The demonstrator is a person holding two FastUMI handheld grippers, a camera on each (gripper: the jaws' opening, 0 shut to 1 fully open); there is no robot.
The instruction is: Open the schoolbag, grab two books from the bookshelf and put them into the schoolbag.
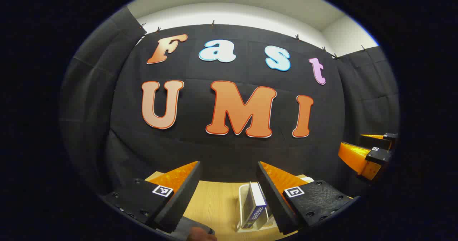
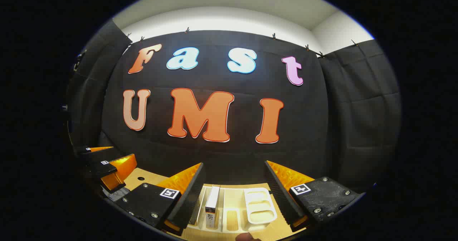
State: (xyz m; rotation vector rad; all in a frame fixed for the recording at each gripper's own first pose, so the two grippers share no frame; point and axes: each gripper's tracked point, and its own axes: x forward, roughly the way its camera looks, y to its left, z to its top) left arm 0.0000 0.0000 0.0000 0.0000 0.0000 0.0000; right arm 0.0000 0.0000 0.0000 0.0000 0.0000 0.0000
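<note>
Both grippers gape wide, holding nothing. Between the left gripper [image 1: 229,198] fingers, at six o'clock, an upright blue-spined book [image 1: 254,205] stands in a white slotted plastic bookshelf [image 2: 259,205] on the pale wooden table [image 1: 214,205]; the right gripper [image 2: 234,198] frames the same rack.

Black cloth wall [image 1: 222,151], white ceiling [image 2: 222,4], light wooden table [image 1: 218,201].

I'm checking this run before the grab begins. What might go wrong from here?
1. The book stands upright in a narrow slot of the white rack; a finger may catch the rack's divider and drag the rack.
2. Both the left gripper and right gripper hover open close together, so they may collide.
3. The wooden table shows little of the schoolbag, so opening it may be skipped.
</note>
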